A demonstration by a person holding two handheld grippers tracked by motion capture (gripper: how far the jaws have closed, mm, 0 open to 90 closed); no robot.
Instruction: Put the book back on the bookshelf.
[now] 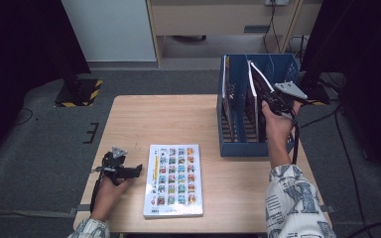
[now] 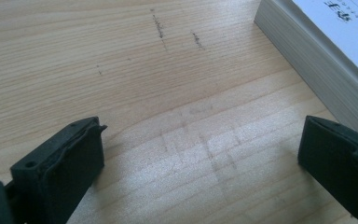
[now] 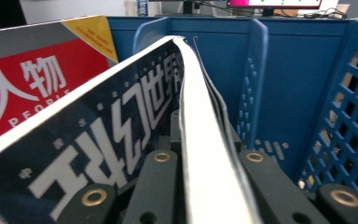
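Your right gripper (image 3: 200,186) is clamped on the dark magazine (image 3: 98,154) over the blue rack (image 1: 238,144), left gripper (image 2: 200,154) open, empty beside the book (image 2: 317,51); thin floppy pages between jaws may buckle or slip.

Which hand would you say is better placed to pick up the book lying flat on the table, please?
Left: its open gripper rests beside the book, while the right gripper is clamping a magazine in the blue rack.

Book (image 2: 335,51) cropped at frame edge
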